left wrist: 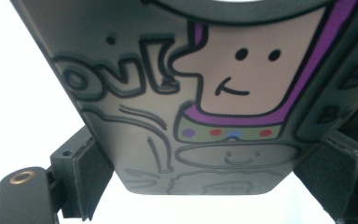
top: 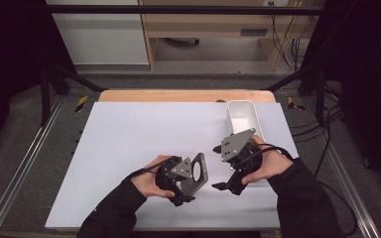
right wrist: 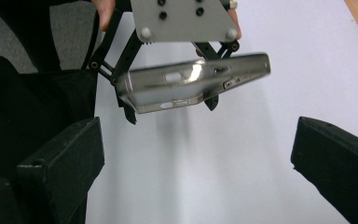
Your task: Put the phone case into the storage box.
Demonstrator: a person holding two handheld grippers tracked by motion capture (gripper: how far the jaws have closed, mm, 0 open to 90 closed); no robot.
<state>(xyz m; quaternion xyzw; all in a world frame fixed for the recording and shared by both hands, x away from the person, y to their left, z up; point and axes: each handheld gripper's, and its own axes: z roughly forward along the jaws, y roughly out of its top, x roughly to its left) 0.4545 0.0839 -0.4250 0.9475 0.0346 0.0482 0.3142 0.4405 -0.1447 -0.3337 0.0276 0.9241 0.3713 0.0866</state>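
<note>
The left gripper [top: 187,193], nearest the table's front edge, is clamped on the phone case [top: 197,171] — in the left gripper view the case's printed back [left wrist: 205,116] runs up between the two jaws, held across its width near one short end. In the high view the case rises off the white table [top: 129,144], long axis tilted up and away from the left hand. Just beside it, toward the person's right, hangs the right gripper [top: 223,187]; its jaws stand wide apart with nothing between them, and its own view looks at the case [right wrist: 196,84] edge-on, long side across the frame. The right hand is the free one, so any second grip probably falls to it, though I cannot tell which end. Farther back sits a white tray [top: 254,115].
</note>
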